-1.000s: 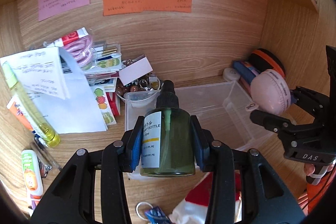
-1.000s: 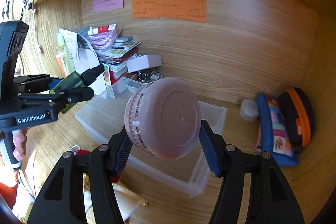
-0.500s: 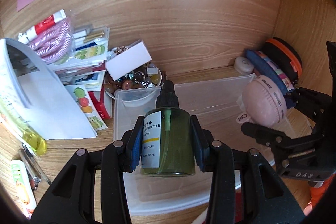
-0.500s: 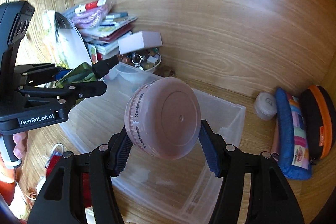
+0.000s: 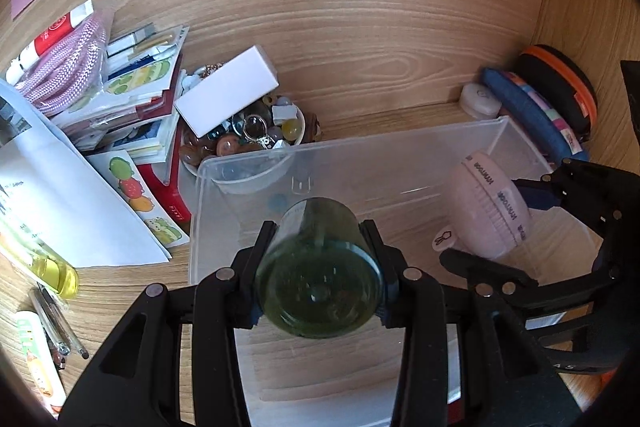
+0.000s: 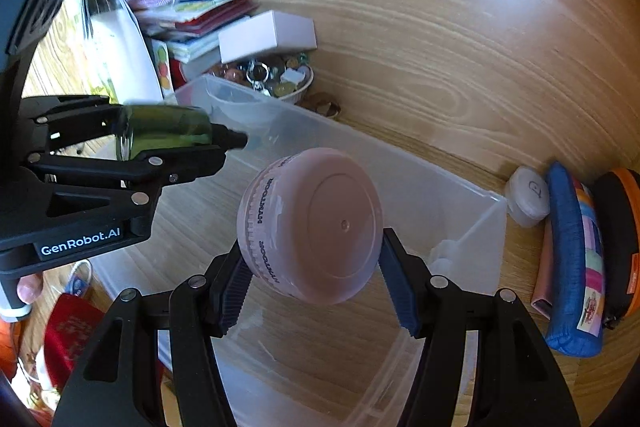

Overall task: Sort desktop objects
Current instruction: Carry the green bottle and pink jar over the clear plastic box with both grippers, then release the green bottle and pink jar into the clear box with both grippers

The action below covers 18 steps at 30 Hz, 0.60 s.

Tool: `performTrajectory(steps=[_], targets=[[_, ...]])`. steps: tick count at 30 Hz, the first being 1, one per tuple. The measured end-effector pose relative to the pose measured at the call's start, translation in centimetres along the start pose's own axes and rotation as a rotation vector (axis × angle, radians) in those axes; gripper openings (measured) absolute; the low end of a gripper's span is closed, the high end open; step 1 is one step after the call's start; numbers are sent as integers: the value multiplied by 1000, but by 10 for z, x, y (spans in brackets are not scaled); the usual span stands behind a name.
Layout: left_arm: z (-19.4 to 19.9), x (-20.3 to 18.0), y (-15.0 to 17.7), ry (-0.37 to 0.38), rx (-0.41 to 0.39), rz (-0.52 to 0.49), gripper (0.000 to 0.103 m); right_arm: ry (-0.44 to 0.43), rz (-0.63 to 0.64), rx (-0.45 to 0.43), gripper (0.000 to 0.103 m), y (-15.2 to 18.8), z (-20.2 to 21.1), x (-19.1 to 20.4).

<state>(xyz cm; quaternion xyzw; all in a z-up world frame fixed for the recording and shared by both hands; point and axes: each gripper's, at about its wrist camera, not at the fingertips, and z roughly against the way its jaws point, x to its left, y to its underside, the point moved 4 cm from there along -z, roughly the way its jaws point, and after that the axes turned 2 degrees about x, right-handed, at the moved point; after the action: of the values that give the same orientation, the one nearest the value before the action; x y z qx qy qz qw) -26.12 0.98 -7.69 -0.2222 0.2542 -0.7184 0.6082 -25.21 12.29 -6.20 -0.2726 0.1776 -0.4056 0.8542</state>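
My left gripper (image 5: 318,263) is shut on a dark green pump bottle (image 5: 318,287), tipped forward so its base faces the camera, over the clear plastic bin (image 5: 248,167). In the right wrist view the bottle (image 6: 164,131) lies level with its black nozzle pointing into the bin (image 6: 460,187). My right gripper (image 6: 316,291) is shut on a round pink timer (image 6: 312,235) and holds it over the bin's right half. The timer also shows in the left wrist view (image 5: 492,211).
A bowl of beads and trinkets (image 5: 248,139) with a white box (image 5: 226,95) on it sits behind the bin. Stacked booklets and papers (image 5: 80,163) lie left. A blue pouch (image 6: 576,259), an orange-black case (image 6: 616,247) and a small white jar (image 6: 526,197) stand right.
Both grippers have moved forward and down over the bin. The green bottle has tipped from upright to nozzle-forward. The timer is lower, closer to the bin.
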Motion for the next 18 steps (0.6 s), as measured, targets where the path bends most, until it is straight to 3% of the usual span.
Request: performTrajectory(steps=[14,18], targets=[[-14,-3,5,-12,36,-24,41,13,-9,19,58,2,-4,-3],[-13,-3,6,-32,34,-33,42,41,-18,6,69,2,-2,-6]])
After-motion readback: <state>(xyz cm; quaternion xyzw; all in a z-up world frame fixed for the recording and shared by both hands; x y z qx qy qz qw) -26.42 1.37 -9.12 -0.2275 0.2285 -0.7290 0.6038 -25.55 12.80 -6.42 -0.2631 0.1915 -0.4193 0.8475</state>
